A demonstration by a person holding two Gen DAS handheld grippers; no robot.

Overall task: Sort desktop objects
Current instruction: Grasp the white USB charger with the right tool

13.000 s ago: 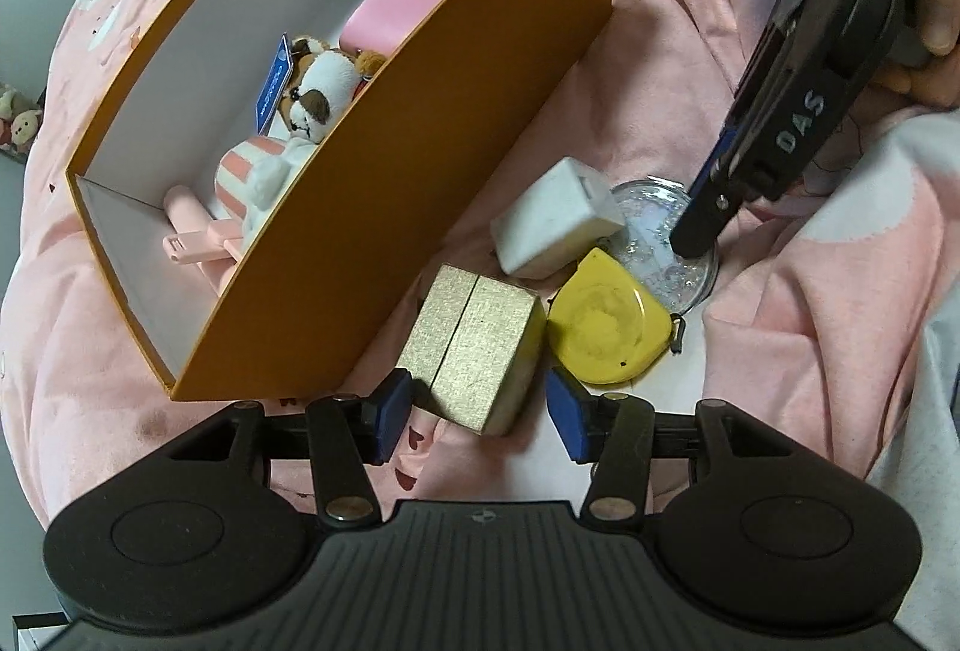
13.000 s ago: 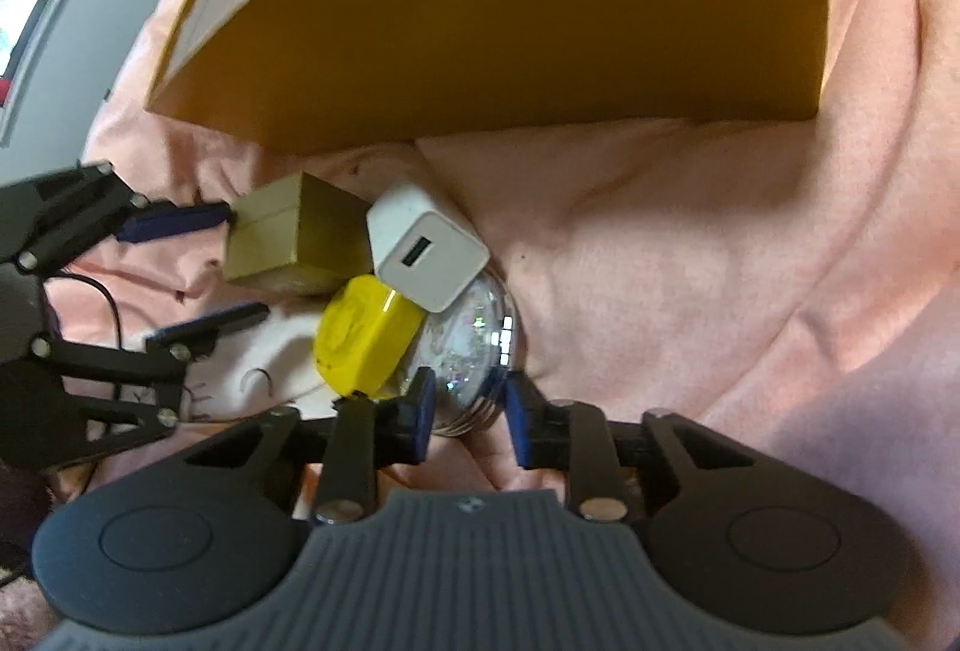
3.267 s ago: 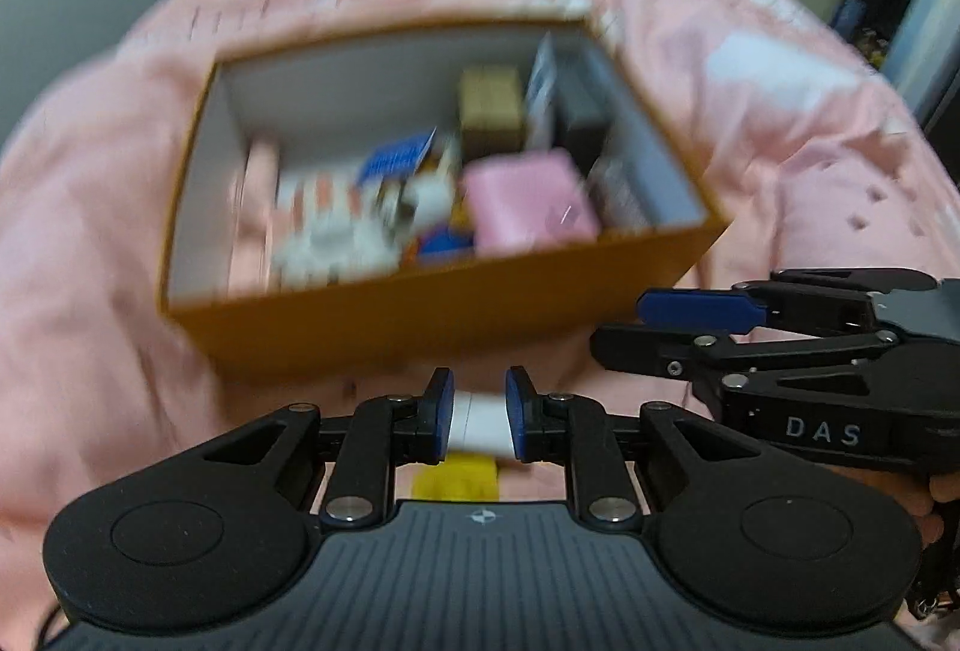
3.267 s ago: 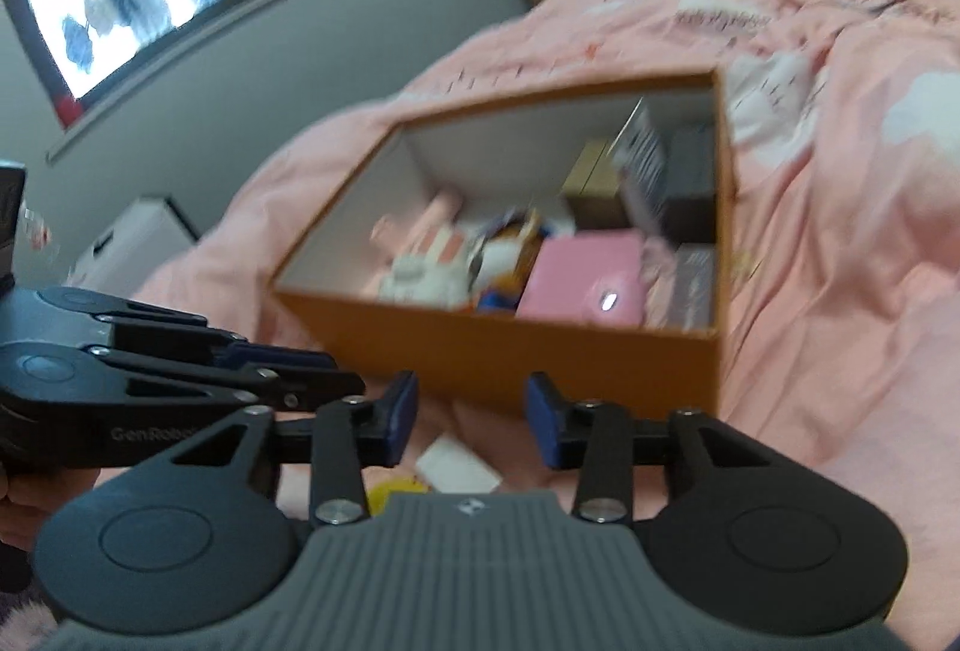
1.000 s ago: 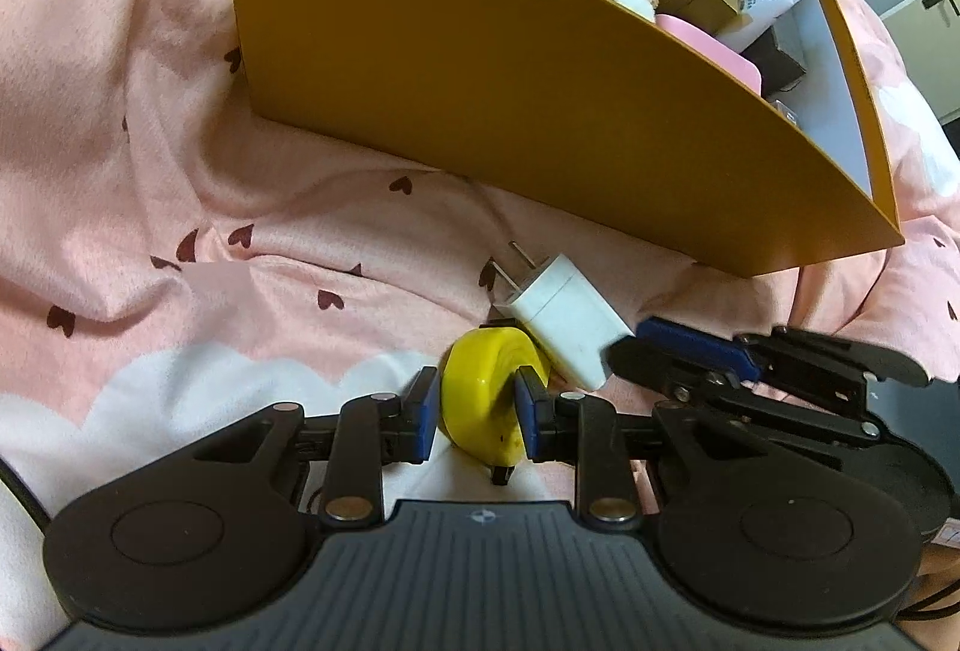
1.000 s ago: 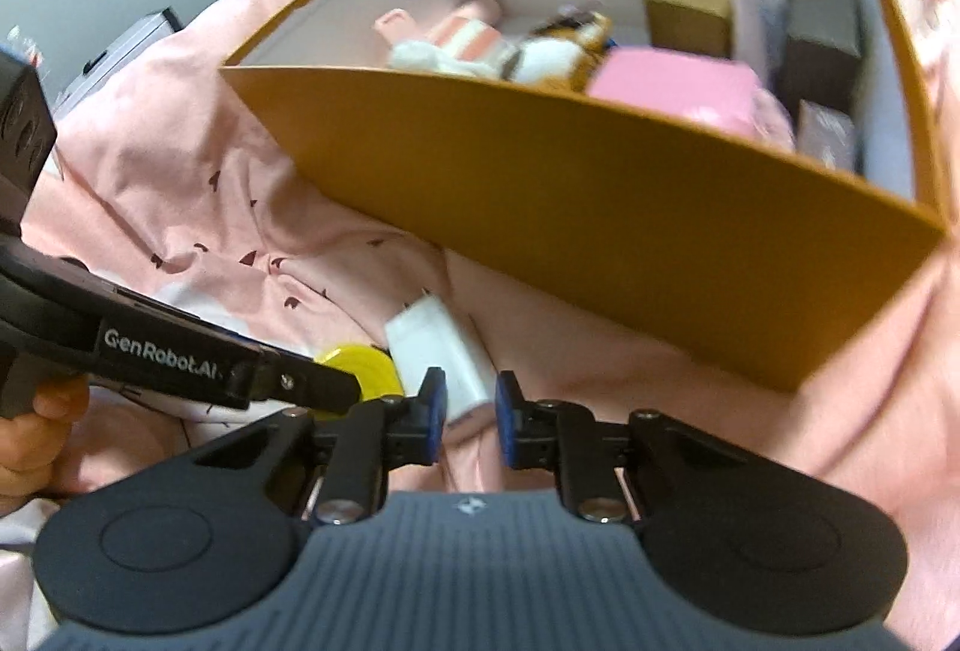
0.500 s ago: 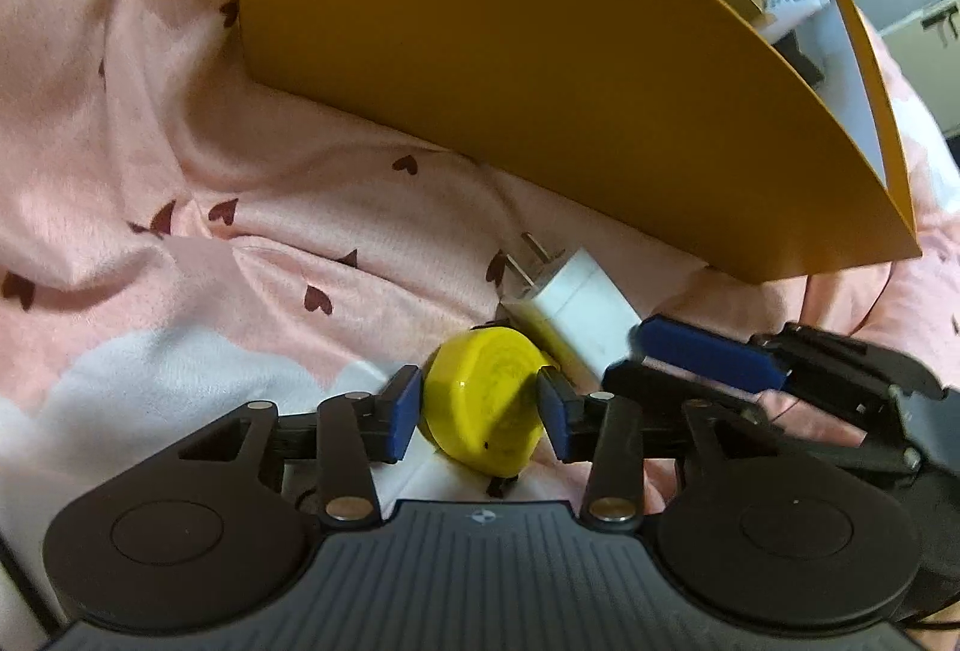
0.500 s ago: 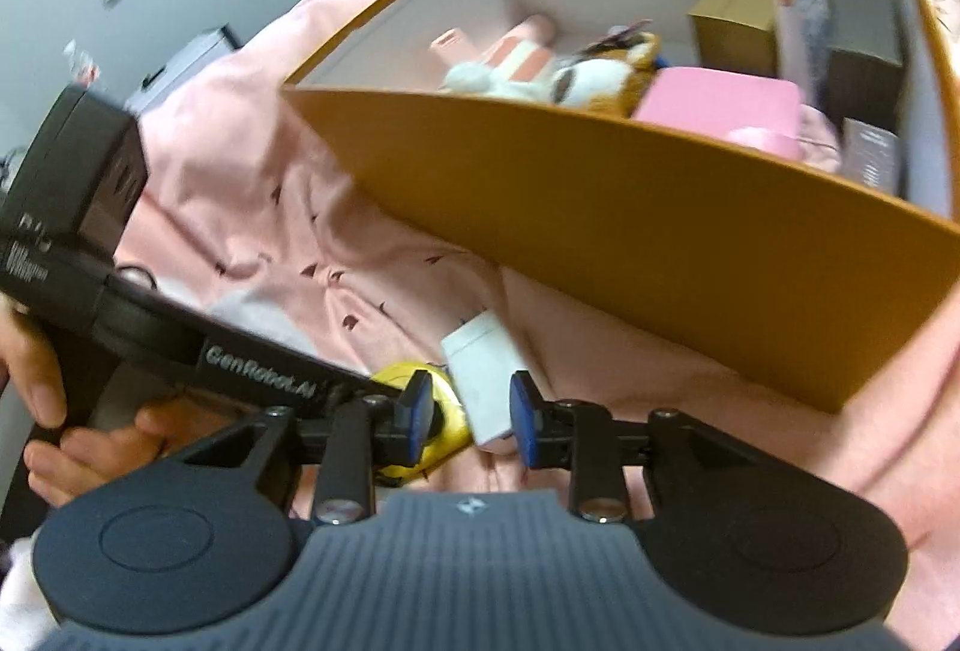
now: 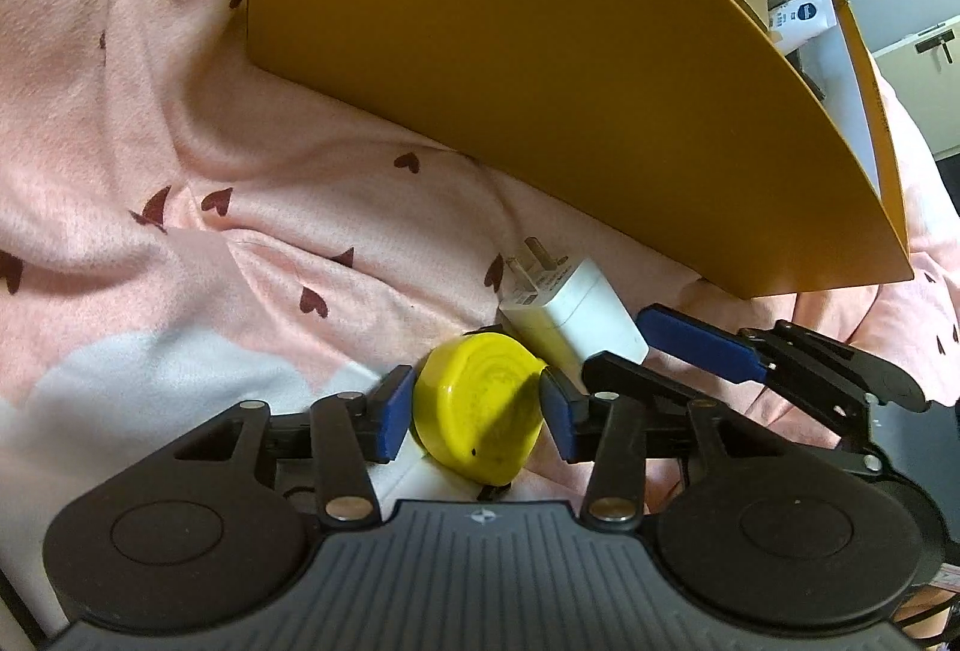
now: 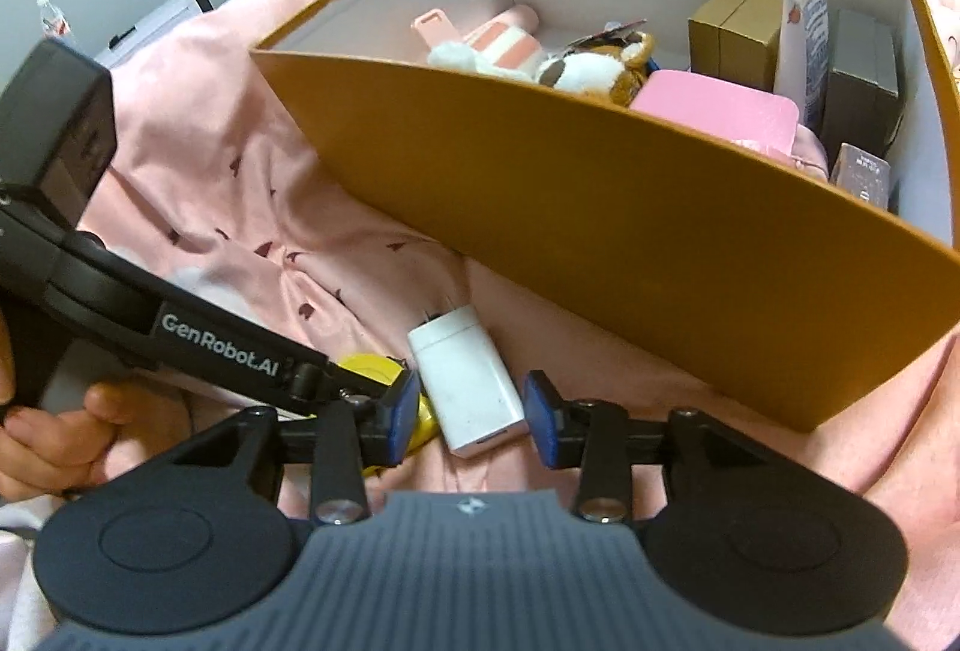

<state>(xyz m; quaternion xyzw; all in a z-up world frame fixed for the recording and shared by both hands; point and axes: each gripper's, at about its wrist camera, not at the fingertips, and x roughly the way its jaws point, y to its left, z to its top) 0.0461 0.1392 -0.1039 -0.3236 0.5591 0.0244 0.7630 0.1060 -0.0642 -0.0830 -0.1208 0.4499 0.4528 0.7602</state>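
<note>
Left tongs (image 9: 477,414) opening, yellow tape measure (image 9: 480,411) bracketed, not yet clamped. Right tongs (image 10: 471,414) opening astride white charger (image 10: 468,387). Both items lie touching on pink bedspread (image 9: 180,171) beside orange box (image 10: 600,207), likely lined up for pickup.

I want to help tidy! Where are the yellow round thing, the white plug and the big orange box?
yellow round thing (image 9: 480,405), left wrist view, top face.
white plug (image 10: 465,381), right wrist view, flat body.
big orange box (image 10: 600,231), right wrist view, front wall.

Black gripper (image 10: 468,414), blue pads (image 10: 407,405), white "GenRobot.AI" lettering.
</note>
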